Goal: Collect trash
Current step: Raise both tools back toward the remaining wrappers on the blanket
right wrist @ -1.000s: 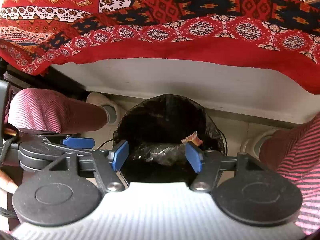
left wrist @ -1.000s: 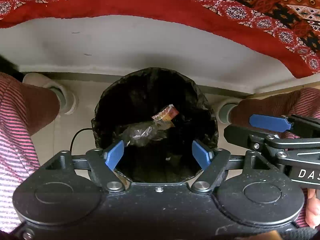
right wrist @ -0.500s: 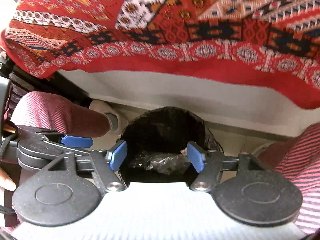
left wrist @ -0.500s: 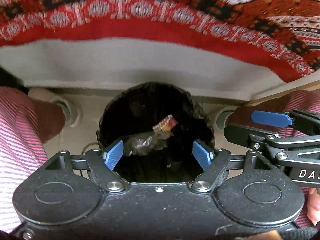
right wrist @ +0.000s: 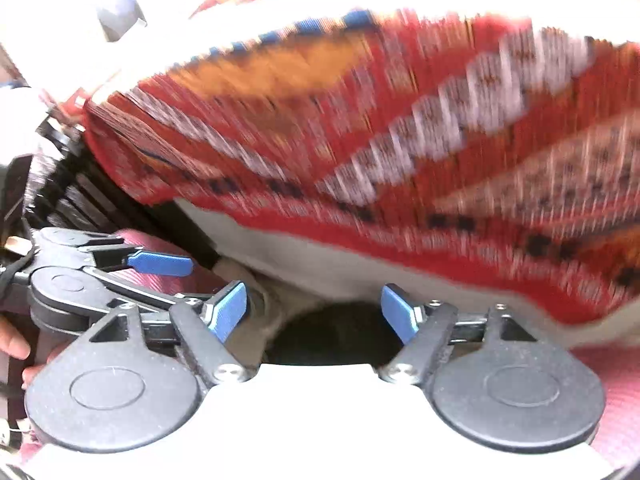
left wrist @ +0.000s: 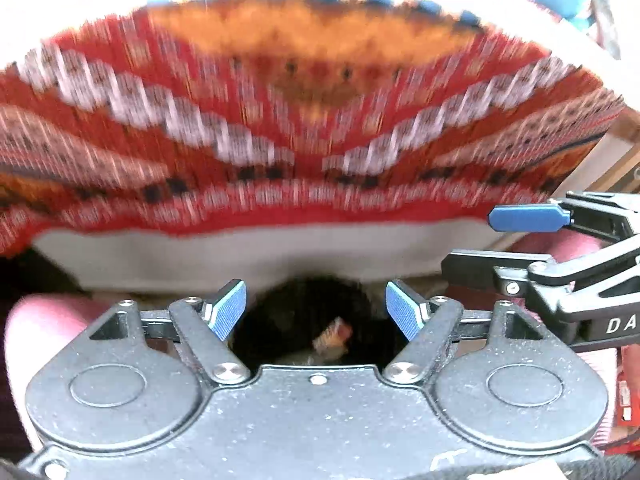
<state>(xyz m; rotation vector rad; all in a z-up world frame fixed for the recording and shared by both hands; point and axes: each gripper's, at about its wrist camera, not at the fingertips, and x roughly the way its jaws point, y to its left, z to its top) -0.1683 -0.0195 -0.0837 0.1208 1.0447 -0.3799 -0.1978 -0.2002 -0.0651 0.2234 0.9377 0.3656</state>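
A black-lined trash bin (left wrist: 304,312) stands on the floor below the table edge, half hidden behind my left gripper (left wrist: 317,309), which is open and empty. A small orange-red wrapper (left wrist: 332,338) lies inside the bin. In the right wrist view only the bin's dark mouth (right wrist: 332,336) shows between the fingers of my right gripper (right wrist: 314,307), also open and empty. The right gripper (left wrist: 560,248) appears at the right edge of the left wrist view; the left gripper (right wrist: 100,272) appears at the left of the right wrist view.
A red, orange and white patterned tablecloth (left wrist: 304,120) hangs over a white table edge (left wrist: 260,256) and fills most of both views, blurred by motion. A person's legs in striped pink trousers (left wrist: 44,332) flank the bin. A dark slatted object (right wrist: 68,184) stands at the left.
Both grippers have swung upward and away from the bin; the bin has dropped low and small in both views, and the tablecloth now fills them. Both stay open.
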